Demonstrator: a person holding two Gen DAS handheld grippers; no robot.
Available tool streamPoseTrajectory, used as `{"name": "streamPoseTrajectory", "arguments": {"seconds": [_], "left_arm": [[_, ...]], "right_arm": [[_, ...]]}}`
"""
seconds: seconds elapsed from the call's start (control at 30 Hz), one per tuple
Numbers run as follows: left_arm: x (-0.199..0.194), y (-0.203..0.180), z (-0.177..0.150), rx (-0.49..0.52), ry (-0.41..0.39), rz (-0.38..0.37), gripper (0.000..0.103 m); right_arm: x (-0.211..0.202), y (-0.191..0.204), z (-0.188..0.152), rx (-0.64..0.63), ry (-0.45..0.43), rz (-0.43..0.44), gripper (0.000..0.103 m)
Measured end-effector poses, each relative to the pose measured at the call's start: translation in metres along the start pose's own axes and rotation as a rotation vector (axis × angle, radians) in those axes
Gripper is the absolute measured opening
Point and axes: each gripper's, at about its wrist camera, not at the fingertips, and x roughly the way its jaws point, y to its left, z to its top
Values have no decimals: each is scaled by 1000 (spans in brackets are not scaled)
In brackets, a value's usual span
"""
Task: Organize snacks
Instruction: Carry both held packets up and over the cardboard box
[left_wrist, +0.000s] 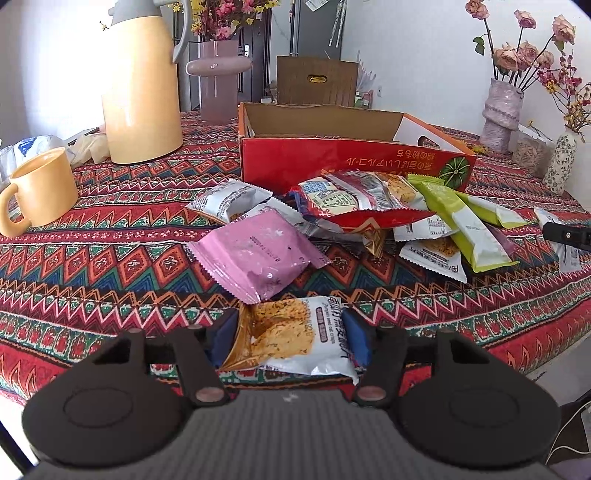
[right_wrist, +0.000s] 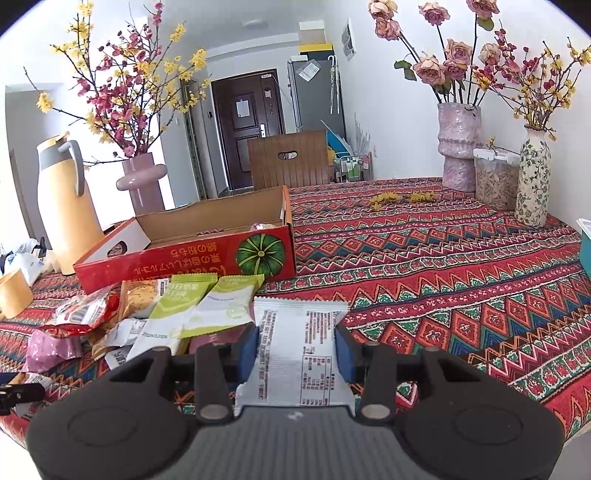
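Blue pads on our left gripper (left_wrist: 290, 338) pinch an oat crisp packet (left_wrist: 291, 338); right gripper (right_wrist: 297, 349) clamps a white packet (right_wrist: 299, 347), both lifted clear of the snack pile (left_wrist: 369, 210), presumably headed for the red box (left_wrist: 354, 158).

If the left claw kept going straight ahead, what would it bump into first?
Probably the pink packet, lying just beyond the oat packet that the left claw holds. Depth is hard to judge.

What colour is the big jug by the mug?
Pale yellow jug with a grey top, best seen in the left wrist view.
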Motion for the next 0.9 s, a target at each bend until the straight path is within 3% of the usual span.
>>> {"name": "streamPoseTrajectory", "arguments": {"seconds": [0.43, 0.9], "left_arm": [[-17, -5, 1, 13, -33, -25, 62], [-21, 7, 7, -18, -57, 15, 62]], "right_arm": [[-10, 1, 0, -2, -19, 8, 43], [-11, 5, 1, -6, -18, 11, 43]]}}
